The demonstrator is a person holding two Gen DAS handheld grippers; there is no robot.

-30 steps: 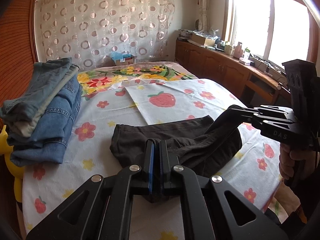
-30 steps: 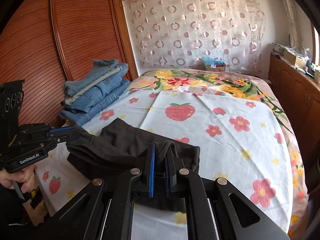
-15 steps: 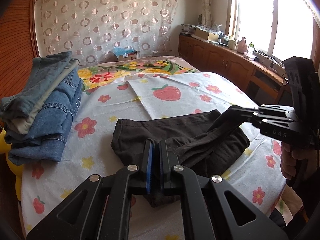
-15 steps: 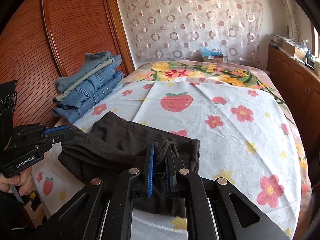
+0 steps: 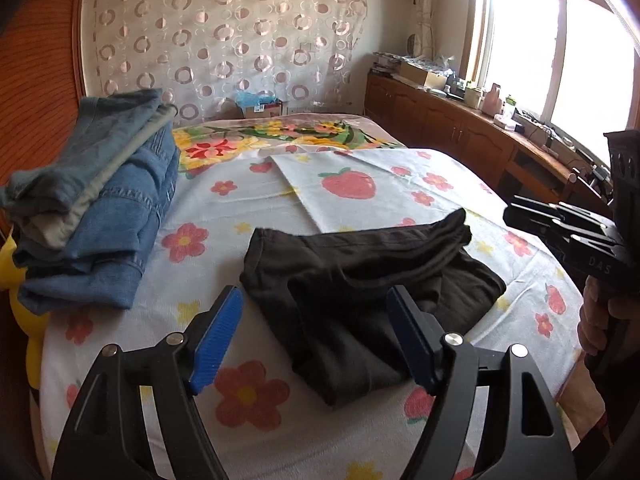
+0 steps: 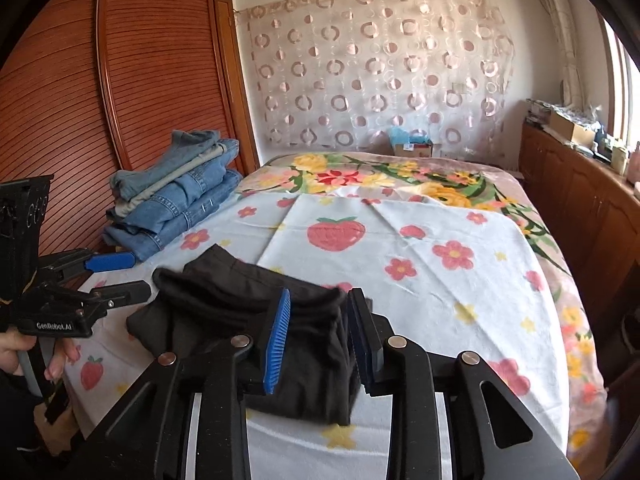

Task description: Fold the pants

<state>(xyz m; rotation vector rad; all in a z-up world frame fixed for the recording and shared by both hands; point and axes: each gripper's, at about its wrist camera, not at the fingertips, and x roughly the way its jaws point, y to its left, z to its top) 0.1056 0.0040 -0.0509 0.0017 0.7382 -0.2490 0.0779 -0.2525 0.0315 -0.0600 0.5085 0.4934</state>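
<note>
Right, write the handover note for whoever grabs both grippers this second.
Left gripper: open, holding nothing, above the near edge of the black pants.
Right gripper: jaws apart around the pants' near edge, not clamped.
Pants lie folded into a loose, uneven bundle on the strawberry sheet; folded jeans stack sits by the wardrobe.
Done: the main fold. Left: probably tidying the bundle, then maybe moving it to the stack.

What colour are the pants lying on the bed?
The pants are plain black or very dark brown, clearest in the left wrist view.
</note>
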